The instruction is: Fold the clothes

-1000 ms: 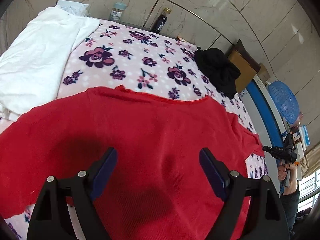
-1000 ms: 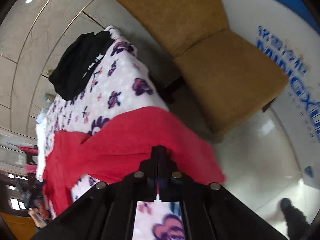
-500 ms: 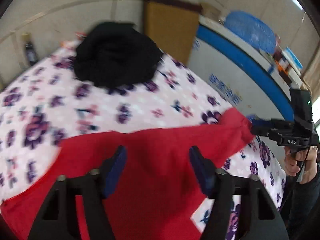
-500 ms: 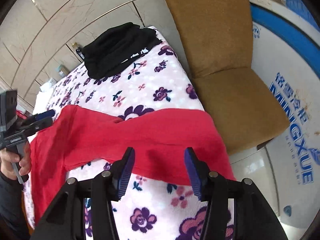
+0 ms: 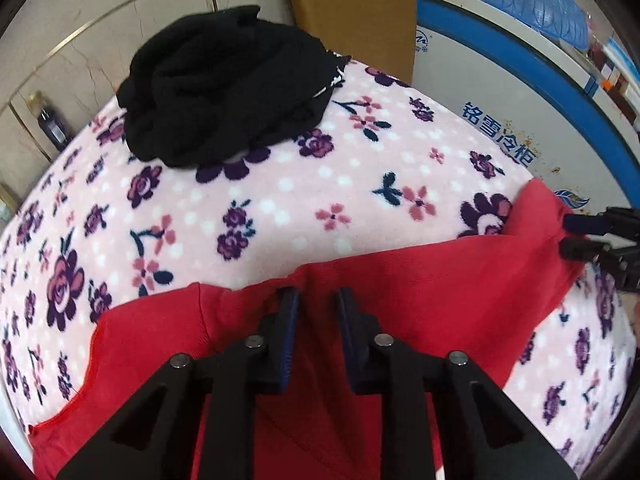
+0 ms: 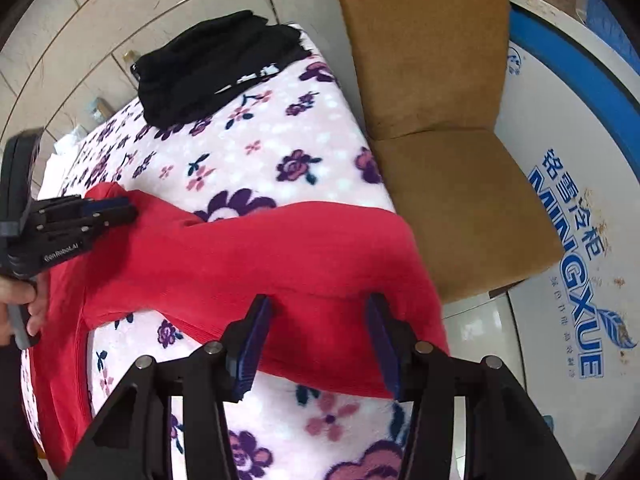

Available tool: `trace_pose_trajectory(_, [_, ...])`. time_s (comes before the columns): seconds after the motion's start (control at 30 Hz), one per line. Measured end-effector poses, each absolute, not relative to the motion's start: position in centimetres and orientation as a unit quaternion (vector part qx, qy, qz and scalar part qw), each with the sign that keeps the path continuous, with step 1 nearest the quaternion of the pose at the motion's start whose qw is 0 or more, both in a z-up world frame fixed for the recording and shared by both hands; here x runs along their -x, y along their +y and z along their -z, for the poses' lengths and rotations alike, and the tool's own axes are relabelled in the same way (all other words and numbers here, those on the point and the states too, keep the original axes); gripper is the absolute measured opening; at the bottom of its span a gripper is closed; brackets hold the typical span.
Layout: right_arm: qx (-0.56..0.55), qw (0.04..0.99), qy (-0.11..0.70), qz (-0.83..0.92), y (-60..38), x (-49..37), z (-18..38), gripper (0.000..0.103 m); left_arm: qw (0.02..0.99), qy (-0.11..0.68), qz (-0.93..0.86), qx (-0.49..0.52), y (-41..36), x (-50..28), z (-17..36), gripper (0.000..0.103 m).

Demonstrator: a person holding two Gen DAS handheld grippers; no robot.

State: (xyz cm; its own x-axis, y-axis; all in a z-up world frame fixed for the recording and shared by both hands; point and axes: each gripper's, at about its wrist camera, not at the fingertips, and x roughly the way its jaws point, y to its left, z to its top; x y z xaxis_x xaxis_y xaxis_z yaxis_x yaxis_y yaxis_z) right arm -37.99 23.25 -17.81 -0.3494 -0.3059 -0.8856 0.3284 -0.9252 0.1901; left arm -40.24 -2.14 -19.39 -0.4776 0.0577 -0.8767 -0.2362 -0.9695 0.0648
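A red sweater point(image 5: 420, 300) lies on the floral blanket point(image 5: 280, 200), one sleeve point(image 6: 280, 248) stretched toward the bed's edge. My left gripper point(image 5: 318, 300) points down at the top of that sleeve. Its jaws are closing, with a small gap and a ridge of red fabric between the pads. From the right wrist it shows as nearly closed fingers point(image 6: 120, 213) at the fabric's edge. My right gripper point(image 6: 318, 316) hovers over the sleeve's end. Its jaws stand apart and are narrowing, and the red cloth lies under them, not pinched. The left wrist view catches it point(image 5: 568, 235) at the right.
A heap of black clothes point(image 5: 228, 84) sits at the bed's far corner. A brown chair point(image 6: 440, 140) and a white and blue chest freezer point(image 6: 560, 184) stand beside the bed. A dark bottle point(image 5: 52, 124) stands by the tiled wall.
My left gripper swept right across the sweater's body to the sleeve's top, rolling, its jaws narrowing. My right gripper, shut at the sleeve a second ago, opened and rolled.
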Motion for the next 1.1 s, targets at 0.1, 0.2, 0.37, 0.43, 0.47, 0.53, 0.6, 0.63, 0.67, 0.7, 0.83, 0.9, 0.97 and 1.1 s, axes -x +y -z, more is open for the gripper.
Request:
trace_pose_trajectory(0.1, [-0.535, 0.162, 0.023, 0.829, 23.8, 38.6, 17.8, 0.027, 0.071, 0.101, -0.862, 0.492, -1.7, 40.4, 19.4, 0.027])
trace_pose_trajectory(0.2, [-0.516, 0.099, 0.049, 0.849, 23.8, 39.0, 16.9, 0.028, 0.066, 0.091, -0.867, 0.485, -1.9, 40.4, 19.4, 0.026])
trace_pose_trajectory(0.37, [-0.5, 0.211, 0.02, 0.84, 20.6, 39.0, 15.5, 0.03, 0.061, 0.081, -0.881, 0.463, -2.0, 39.8, 19.6, 0.027])
trace_pose_trajectory(0.43, [-0.516, 0.227, 0.037, 0.825, 18.7, 39.5, 16.7, 0.03, 0.059, 0.085, -0.885, 0.454, -1.9, 39.6, 19.7, 0.027])
trace_pose_trajectory(0.47, [-0.519, 0.214, 0.047, 0.826, 18.2, 40.0, 17.2, 0.029, 0.059, 0.087, -0.887, 0.449, -1.9, 39.5, 19.7, 0.028])
trace_pose_trajectory(0.53, [-0.516, 0.168, 0.03, 0.84, 19.3, 41.9, 18.1, 0.019, 0.062, 0.085, -0.892, 0.439, -2.1, 39.2, 19.8, 0.029])
trace_pose_trajectory(0.6, [-0.518, 0.141, -0.011, 0.843, 20.9, 43.0, 18.0, 0.009, 0.067, 0.063, -0.893, 0.44, -2.7, 39.2, 19.8, 0.03])
trace_pose_trajectory(0.63, [-0.51, 0.124, -0.004, 0.851, 21.1, 42.8, 17.6, 0.009, 0.069, 0.054, -0.893, 0.442, -3.0, 39.3, 19.8, 0.03])
trace_pose_trajectory(0.67, [-0.502, 0.117, 0.001, 0.857, 21.2, 42.4, 17.1, 0.011, 0.071, 0.052, -0.891, 0.444, -3.0, 39.4, 19.7, 0.03])
trace_pose_trajectory(0.7, [-0.498, 0.136, 0.001, 0.856, 20.9, 41.6, 16.6, 0.013, 0.072, 0.053, -0.89, 0.447, -3.0, 39.4, 19.7, 0.03])
trace_pose_trajectory(0.83, [-0.511, 0.214, 0.051, 0.831, 18.9, 38.1, 16.8, 0.026, 0.073, 0.064, -0.886, 0.453, -2.8, 39.5, 19.6, 0.03])
trace_pose_trajectory(0.9, [-0.514, 0.212, 0.091, 0.826, 18.6, 36.6, 17.6, 0.026, 0.076, 0.059, -0.885, 0.455, -3.0, 39.5, 19.6, 0.03])
trace_pose_trajectory(0.97, [-0.526, 0.211, 0.115, 0.816, 19.0, 35.4, 17.7, 0.026, 0.082, 0.061, -0.886, 0.452, -3.0, 39.3, 19.6, 0.031])
trace_pose_trajectory(1.1, [-0.541, 0.2, 0.131, 0.806, 20.6, 34.5, 17.0, 0.026, 0.091, 0.051, -0.891, 0.443, -3.3, 38.6, 18.9, 0.03])
